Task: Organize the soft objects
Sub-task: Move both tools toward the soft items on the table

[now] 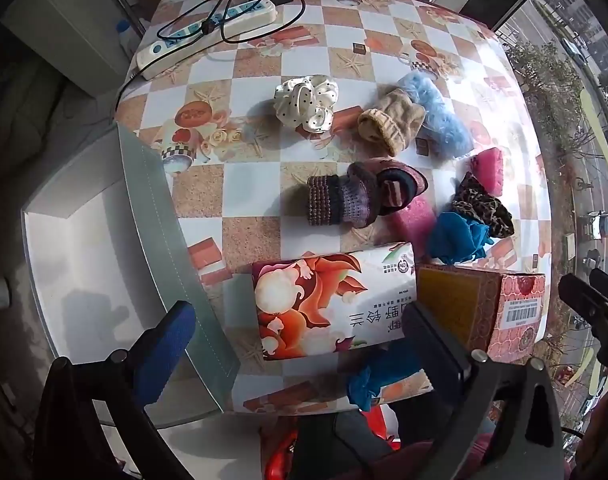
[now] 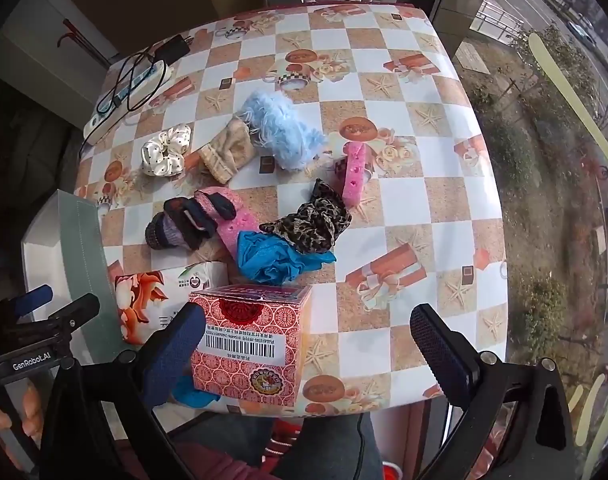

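Soft things lie scattered on the checkered table [image 2: 424,208]: a white dotted scrunchie [image 1: 306,100] [image 2: 166,156], a beige knit sock [image 1: 390,120] [image 2: 228,156], a fluffy blue piece [image 1: 440,116] [image 2: 282,130], a purple striped sock [image 1: 356,194] [image 2: 188,222], two pink sponges [image 2: 354,174] [image 2: 238,220], a leopard scrunchie [image 1: 482,204] [image 2: 312,220] and a blue cloth [image 1: 458,238] [image 2: 272,258]. My left gripper [image 1: 300,344] is open over the near edge, above a tissue pack [image 1: 324,300]. My right gripper [image 2: 308,344] is open around a red box [image 2: 248,340], not touching.
A white bin [image 1: 88,264] with a grey-green wall stands at the table's left edge. A power strip [image 1: 208,36] with cables lies at the far left corner. Another blue cloth [image 1: 368,384] lies by the near edge. A window is on the right.
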The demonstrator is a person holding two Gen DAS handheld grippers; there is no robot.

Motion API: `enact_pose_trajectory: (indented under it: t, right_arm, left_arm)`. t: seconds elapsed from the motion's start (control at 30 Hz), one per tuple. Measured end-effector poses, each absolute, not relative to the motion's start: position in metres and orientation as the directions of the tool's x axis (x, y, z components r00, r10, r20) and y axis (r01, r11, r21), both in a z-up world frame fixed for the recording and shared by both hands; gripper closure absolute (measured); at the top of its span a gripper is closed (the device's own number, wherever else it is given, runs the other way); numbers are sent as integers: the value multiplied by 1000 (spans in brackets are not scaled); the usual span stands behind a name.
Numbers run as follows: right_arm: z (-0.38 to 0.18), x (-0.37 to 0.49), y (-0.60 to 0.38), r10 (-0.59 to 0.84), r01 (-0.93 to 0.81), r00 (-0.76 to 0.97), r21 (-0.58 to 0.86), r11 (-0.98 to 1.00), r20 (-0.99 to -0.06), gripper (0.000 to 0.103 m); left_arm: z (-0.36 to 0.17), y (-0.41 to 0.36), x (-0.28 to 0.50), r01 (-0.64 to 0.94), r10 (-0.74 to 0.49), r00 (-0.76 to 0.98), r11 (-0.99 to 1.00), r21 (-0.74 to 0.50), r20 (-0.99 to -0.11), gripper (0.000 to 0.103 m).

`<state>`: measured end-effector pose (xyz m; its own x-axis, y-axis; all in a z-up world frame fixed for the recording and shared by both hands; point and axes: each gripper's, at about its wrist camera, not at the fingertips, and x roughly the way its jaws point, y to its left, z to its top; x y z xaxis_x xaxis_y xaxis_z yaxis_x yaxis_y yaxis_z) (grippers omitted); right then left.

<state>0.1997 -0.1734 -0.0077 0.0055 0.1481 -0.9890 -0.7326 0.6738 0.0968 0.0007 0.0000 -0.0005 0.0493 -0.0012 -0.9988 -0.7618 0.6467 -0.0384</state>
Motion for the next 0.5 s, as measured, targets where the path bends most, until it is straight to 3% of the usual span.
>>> enact_pose_trajectory:
  t: [0.5]
  right_arm:
    - [-13, 203, -169, 118, -726, 0, 81, 682, -993, 0]
  left_arm:
    - [-7, -5, 7, -762, -8, 53, 646, -45, -999, 0]
